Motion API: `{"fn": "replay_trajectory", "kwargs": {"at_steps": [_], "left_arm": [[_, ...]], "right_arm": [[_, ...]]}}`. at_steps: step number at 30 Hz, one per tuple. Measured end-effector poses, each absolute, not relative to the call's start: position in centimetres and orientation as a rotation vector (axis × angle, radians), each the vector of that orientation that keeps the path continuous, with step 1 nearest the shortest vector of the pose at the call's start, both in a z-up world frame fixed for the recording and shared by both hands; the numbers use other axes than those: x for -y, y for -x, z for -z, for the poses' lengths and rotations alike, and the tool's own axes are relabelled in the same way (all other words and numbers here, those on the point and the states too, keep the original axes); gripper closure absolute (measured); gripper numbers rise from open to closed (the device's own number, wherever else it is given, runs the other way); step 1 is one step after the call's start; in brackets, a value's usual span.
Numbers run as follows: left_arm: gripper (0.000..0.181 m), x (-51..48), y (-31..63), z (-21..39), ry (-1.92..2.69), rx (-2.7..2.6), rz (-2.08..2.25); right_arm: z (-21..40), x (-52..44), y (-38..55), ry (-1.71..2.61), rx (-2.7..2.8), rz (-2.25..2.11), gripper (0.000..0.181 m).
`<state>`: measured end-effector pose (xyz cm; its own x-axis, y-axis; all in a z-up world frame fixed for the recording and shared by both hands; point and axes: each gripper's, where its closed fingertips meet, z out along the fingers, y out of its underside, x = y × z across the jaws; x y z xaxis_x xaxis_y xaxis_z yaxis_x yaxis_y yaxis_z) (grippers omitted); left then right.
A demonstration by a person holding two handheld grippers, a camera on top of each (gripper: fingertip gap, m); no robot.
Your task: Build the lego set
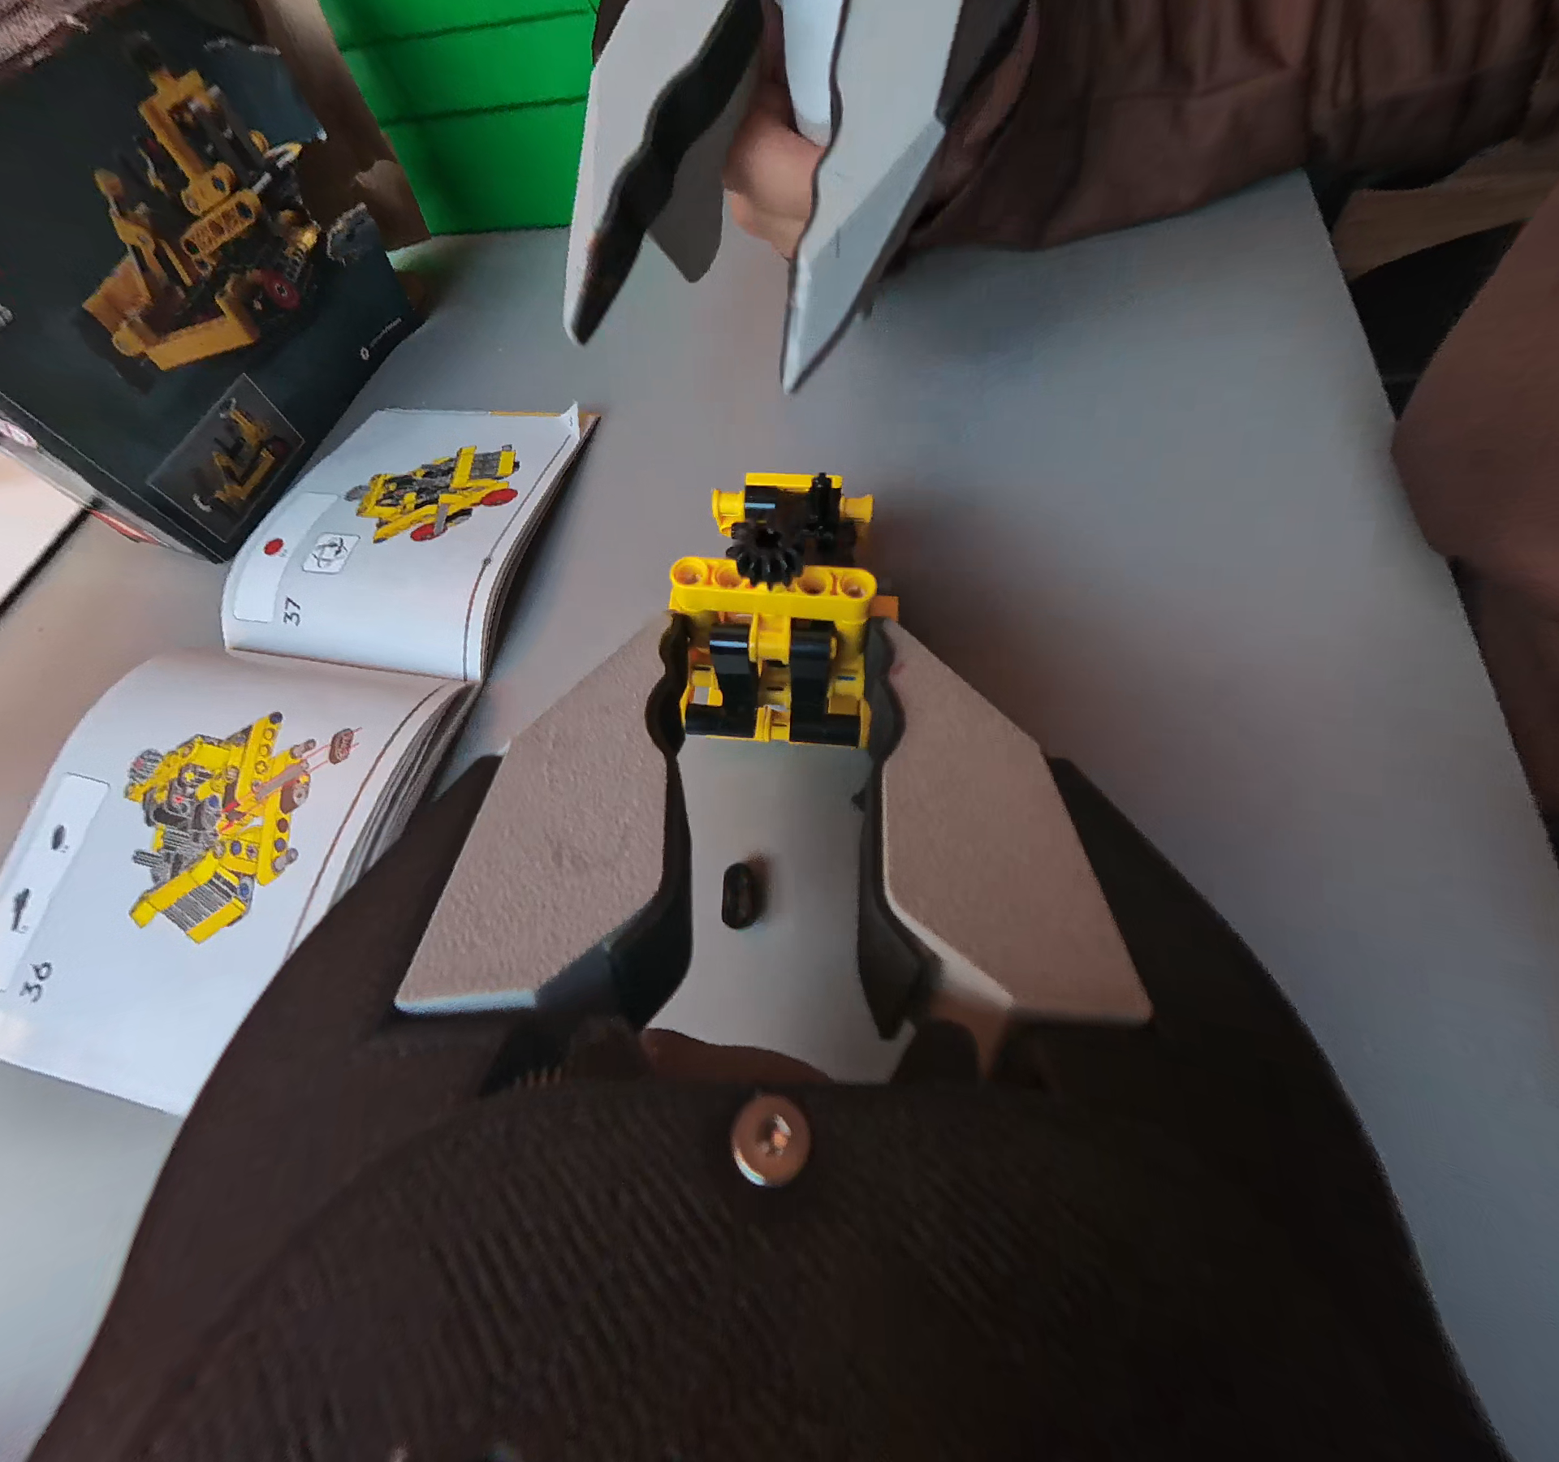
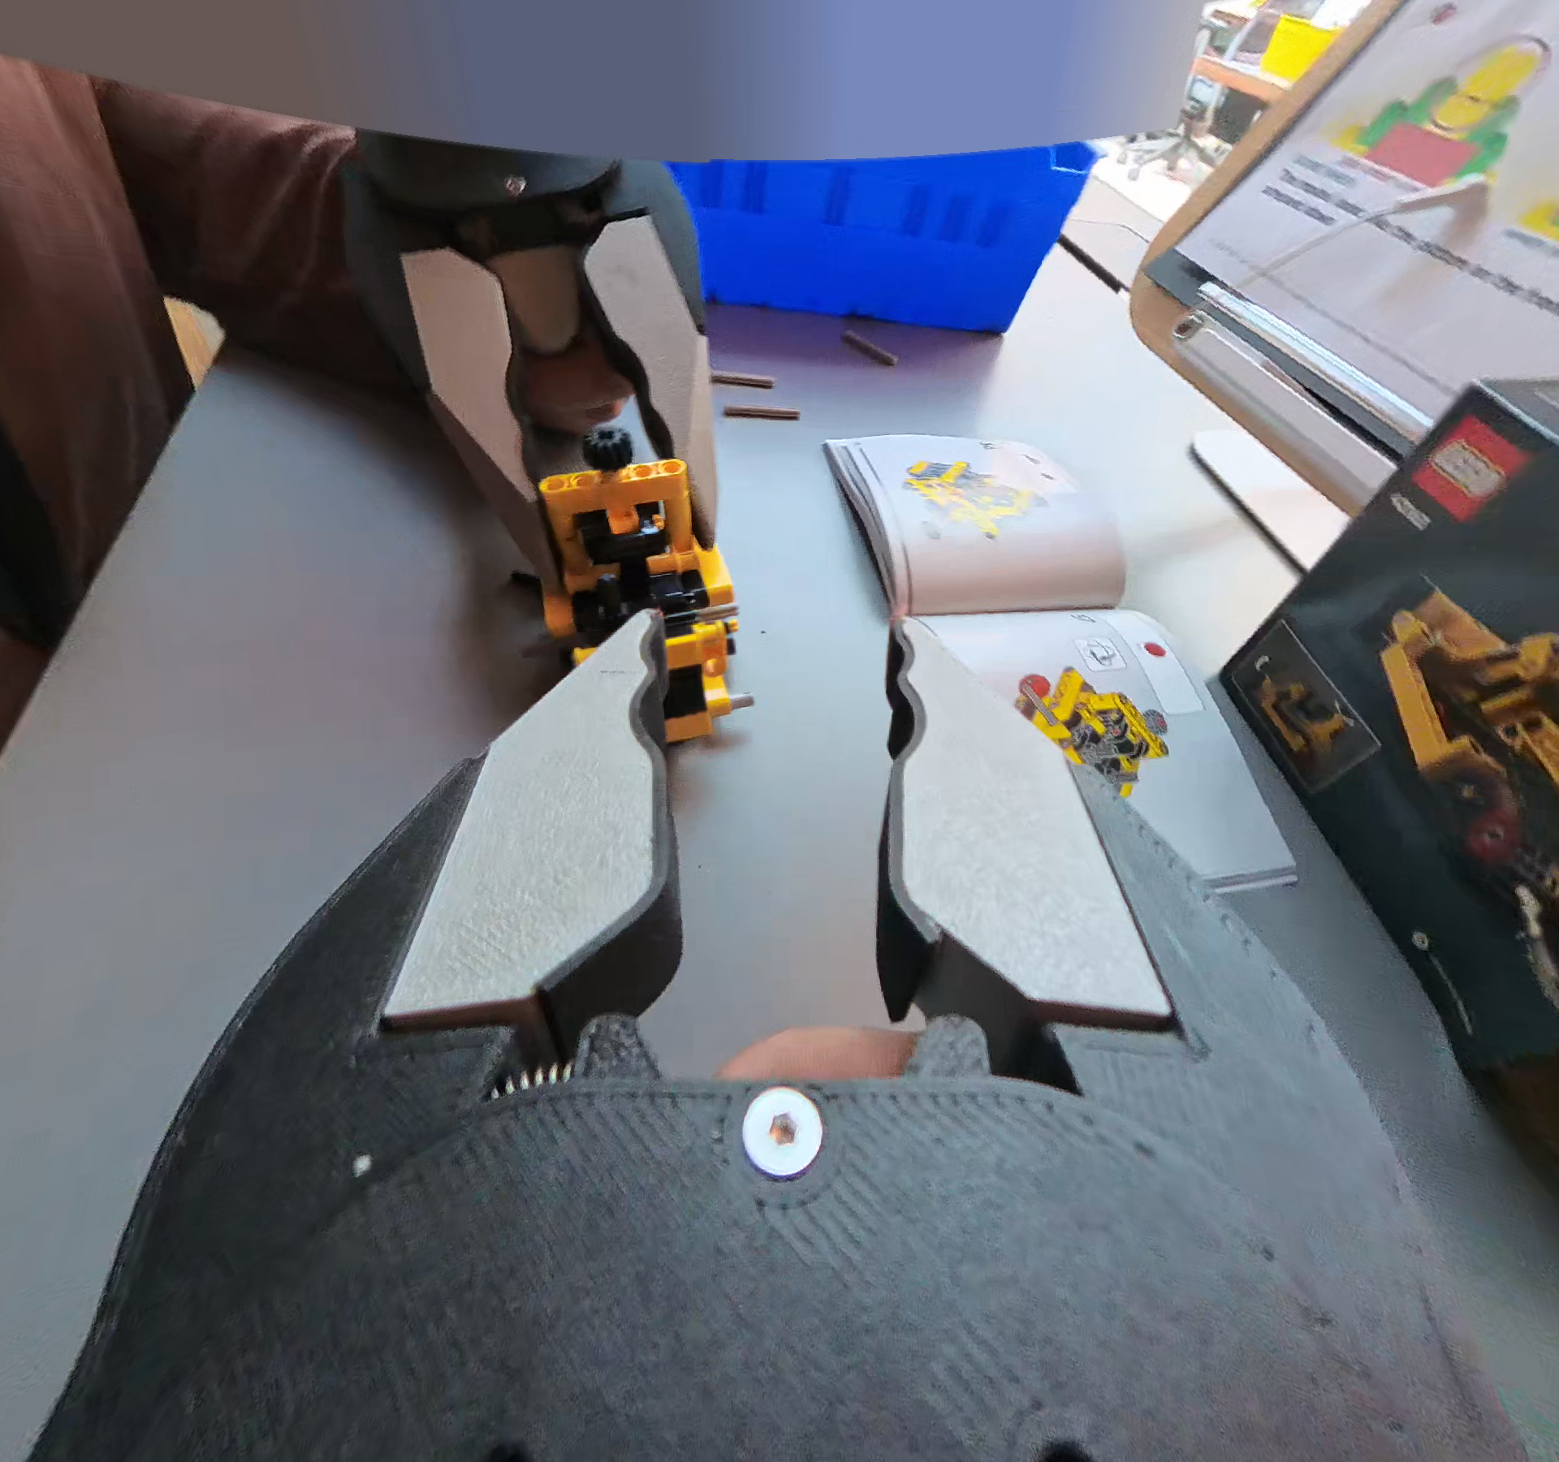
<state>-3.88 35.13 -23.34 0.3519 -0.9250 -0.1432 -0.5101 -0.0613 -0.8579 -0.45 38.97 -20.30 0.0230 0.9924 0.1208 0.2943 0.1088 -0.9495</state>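
Note:
A part-built yellow and black lego model (image 1: pixel 772 603) with a black gear on top stands on the grey table (image 1: pixel 1097 578). My left gripper (image 1: pixel 778 650) is shut on its near end. My right gripper (image 2: pixel 772 667) is open and empty, its left fingertip just in front of the model (image 2: pixel 641 570). In the left wrist view the right gripper (image 1: pixel 687 359) hangs open beyond the model, apart from it. A small black oval piece (image 1: pixel 741 894) lies on the table between my left fingers.
An open instruction booklet (image 1: pixel 380 561) and the lego box (image 1: pixel 169 241) lie left of the model. A green bin (image 1: pixel 472 55), a blue bin (image 2: pixel 869 241), several brown axles (image 2: pixel 759 412) and a clipboard stand (image 2: pixel 1392 156) are at the back. A person's brown sleeve (image 1: pixel 1223 72) is behind. Tip to tip, the grippers are about 6 cm apart. The right gripper is farther from the small black oval piece (image 1: pixel 741 894), some 12 cm, than the left, some 7 cm.

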Motion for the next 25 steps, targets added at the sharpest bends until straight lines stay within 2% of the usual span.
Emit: {"fn": "replay_trajectory", "kwargs": {"at_steps": [7, 16, 21, 25], "left_arm": [[0.142, -34.7, 5.2, 23.1, 1.615, -1.417, 0.577], [0.142, -33.3, 2.9, 23.0, 1.504, -1.572, 0.575], [0.133, -34.1, 2.4, 22.9, 1.544, -1.665, 0.601], [0.13, -32.8, 3.5, 20.4, 1.516, -1.646, 0.626]], "right_arm": [[19.4, -38.8, 0.1, 1.38, 1.399, -1.11, 0.132], [20.3, -38.7, -0.7, 1.38, 1.467, -1.012, 0.132], [21.6, -38.0, -2.0, 1.448, 1.555, -1.061, 0.132], [22.9, -36.7, -2.5, 1.467, 1.674, -1.057, 0.132]]}}
